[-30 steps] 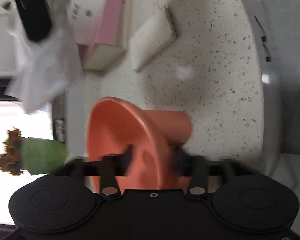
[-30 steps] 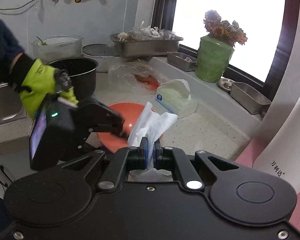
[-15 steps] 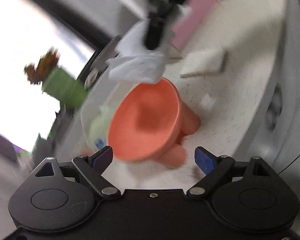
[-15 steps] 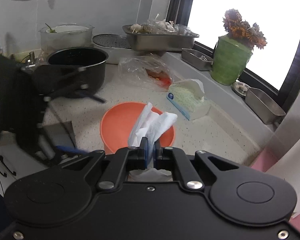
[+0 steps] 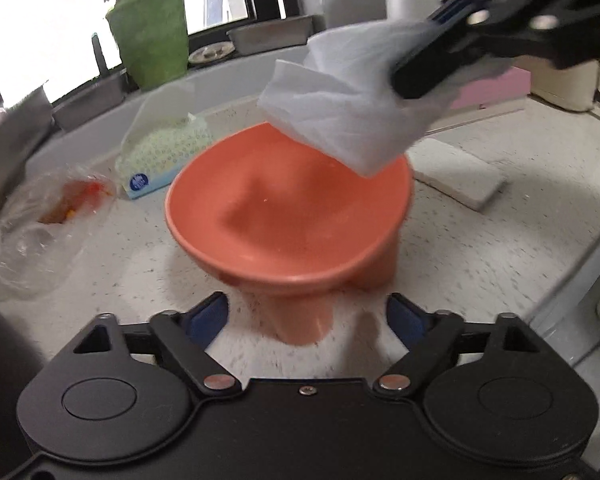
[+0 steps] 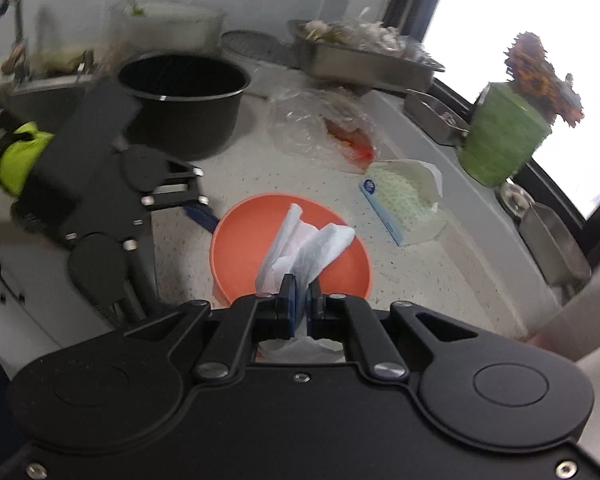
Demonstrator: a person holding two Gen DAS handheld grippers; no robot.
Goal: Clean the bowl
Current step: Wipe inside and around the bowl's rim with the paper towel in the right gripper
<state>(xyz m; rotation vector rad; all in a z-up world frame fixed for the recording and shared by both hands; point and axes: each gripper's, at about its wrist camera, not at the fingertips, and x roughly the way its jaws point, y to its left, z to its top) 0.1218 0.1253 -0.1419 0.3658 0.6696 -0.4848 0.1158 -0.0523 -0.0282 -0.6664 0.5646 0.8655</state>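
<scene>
a speckled white desk runs under a bright window. the left tool angles down just before the one orange bowl, its jaws closing, with the bowl's foot between them but untouched. the right tool is clamped on one white tissue above the bowl. one tissue pack, one black pot, one green vase.

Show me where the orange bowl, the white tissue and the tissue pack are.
orange bowl (image 5: 284,216), left wrist view, inner wall.
white tissue (image 5: 352,100), left wrist view, crumpled middle.
tissue pack (image 6: 400,200), right wrist view, patterned top.
</scene>
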